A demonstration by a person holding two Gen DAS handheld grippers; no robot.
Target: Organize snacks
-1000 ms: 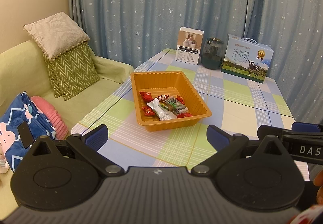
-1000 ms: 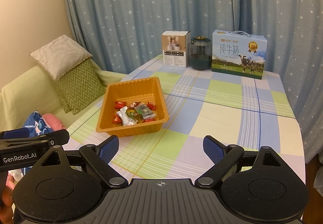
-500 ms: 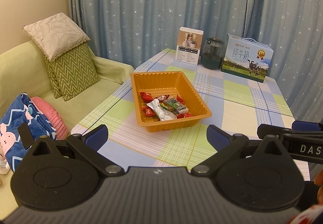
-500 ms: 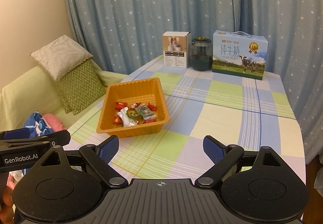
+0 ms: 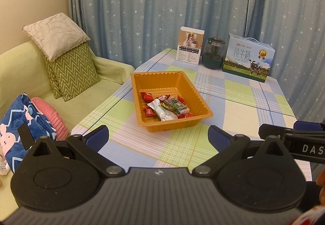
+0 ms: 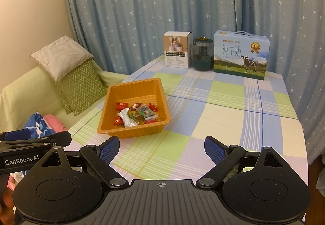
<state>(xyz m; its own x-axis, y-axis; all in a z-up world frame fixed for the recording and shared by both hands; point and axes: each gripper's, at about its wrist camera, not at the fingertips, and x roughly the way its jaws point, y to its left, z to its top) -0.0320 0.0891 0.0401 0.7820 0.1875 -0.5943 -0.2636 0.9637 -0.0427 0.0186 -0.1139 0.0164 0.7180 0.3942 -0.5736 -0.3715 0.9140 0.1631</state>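
Table (image 6: pixel 223 115), checked cloth | sofa (image 5: pixel 18 70) left | starred curtain (image 6: pixel 142 12) behind

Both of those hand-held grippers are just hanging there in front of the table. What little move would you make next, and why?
Probably ease the left hand-held gripper forward toward the orange tray. Both it and the right hand-held gripper are open, hold nothing, and hang short of the tray. The snacks are piled at the tray's near end, closer to the left side, so that one seems better placed to reach them.
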